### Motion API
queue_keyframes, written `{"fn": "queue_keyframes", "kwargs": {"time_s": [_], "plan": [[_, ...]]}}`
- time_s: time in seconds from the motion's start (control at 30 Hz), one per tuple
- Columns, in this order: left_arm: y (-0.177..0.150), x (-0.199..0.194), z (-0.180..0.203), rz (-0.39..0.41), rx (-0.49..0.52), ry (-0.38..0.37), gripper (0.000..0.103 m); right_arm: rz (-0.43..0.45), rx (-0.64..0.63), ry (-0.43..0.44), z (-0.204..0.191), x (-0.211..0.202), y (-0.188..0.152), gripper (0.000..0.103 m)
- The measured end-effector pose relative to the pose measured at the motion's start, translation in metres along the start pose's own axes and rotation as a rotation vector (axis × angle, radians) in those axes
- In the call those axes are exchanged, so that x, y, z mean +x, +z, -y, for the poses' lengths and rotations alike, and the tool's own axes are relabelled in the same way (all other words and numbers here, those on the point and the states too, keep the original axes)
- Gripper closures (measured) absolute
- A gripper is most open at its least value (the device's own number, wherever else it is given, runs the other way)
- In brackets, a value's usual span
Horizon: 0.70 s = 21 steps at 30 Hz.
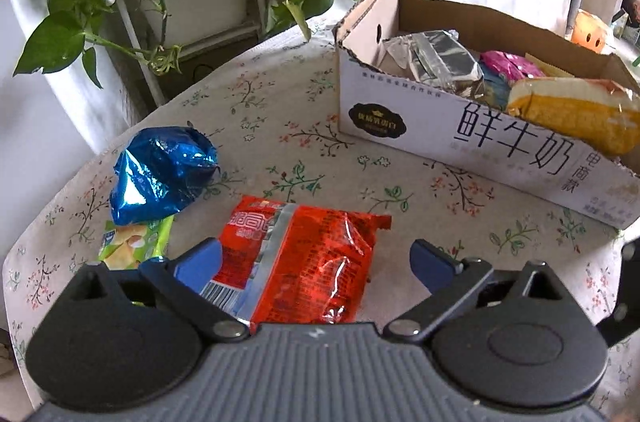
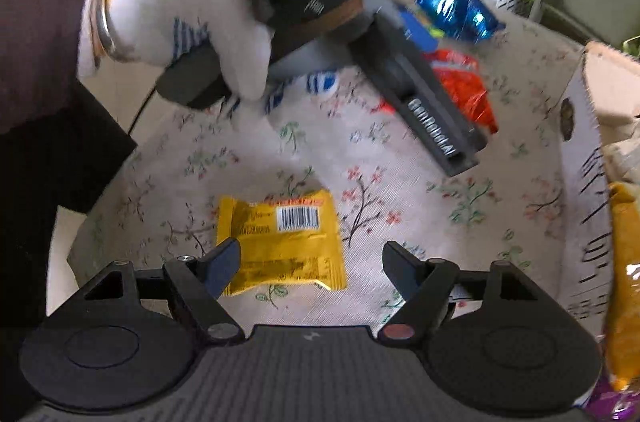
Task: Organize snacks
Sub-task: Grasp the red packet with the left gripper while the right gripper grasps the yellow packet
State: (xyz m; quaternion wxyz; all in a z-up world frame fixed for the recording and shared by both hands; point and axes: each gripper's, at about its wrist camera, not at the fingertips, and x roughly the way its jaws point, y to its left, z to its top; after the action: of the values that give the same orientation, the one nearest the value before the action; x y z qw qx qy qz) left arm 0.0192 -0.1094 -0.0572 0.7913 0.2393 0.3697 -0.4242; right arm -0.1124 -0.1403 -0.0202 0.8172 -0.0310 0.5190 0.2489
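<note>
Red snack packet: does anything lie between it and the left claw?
Nothing visible does. The red snack packet lies flat on the tablecloth, between the open fingers of the left claw, with no object over it.

Glossy foil red packet (image 1: 304, 262); matt cardboard box (image 1: 460, 126).

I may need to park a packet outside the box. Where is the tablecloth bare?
Bare cloth lies between the red packet and the cardboard box, and between the yellow packet and the box. It is crowded on the left, where the blue foil bag overlaps the green packet.
</note>
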Motion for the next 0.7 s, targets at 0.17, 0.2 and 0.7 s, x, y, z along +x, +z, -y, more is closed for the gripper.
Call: {"fn": "queue_keyframes", "kwargs": {"time_s": [0.17,0.2,0.7], "plan": [[-0.002,0.008,-0.001,-0.013,-0.011,0.030,0.001,-0.025,-0.012,0.004,-0.010,0.014,-0.002,0.019],[-0.003,0.010,-0.002,-0.021,-0.013,0.031,0.001,-0.026,-0.016,-0.003,-0.012,0.017,-0.002,0.019],[-0.008,0.009,-0.009,-0.030,-0.100,0.034,0.001,0.009,-0.110,-0.112,-0.044,0.044,-0.001,0.008]]}}
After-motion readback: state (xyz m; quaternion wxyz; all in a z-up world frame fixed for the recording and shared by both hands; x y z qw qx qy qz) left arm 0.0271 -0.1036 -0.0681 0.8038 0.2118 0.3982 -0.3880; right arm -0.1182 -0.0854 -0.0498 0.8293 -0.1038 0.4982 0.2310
